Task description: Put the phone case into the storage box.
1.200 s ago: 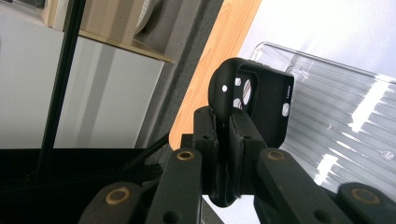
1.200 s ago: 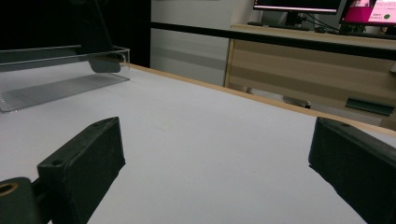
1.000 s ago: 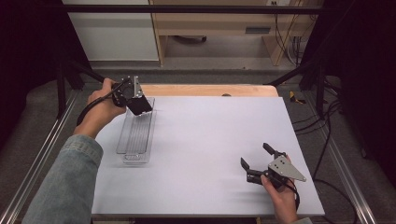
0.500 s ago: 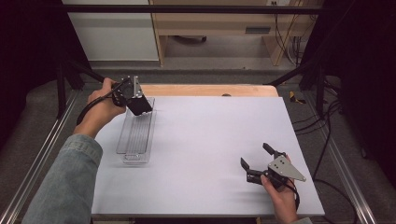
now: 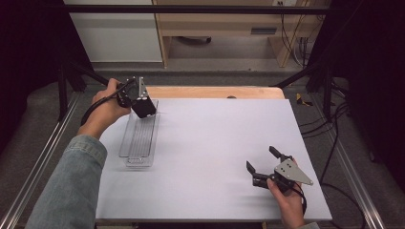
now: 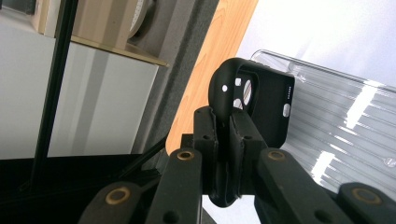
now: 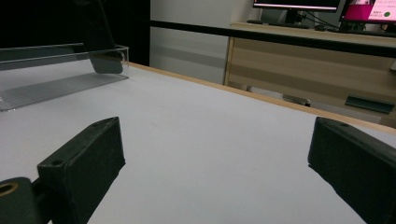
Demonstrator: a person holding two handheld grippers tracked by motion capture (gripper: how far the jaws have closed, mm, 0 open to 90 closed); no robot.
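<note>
The left gripper [image 6: 224, 140] pinches a black phone case [image 6: 254, 100] by its rim over the far end of the clear tray [image 5: 138, 138]; the case looks light and bendy, so the edge grip suits.

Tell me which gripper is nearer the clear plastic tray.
Left. The left gripper, shut on a black phone case, hangs over the clear tray's far end; the right gripper rests open at the table's near right.
</note>
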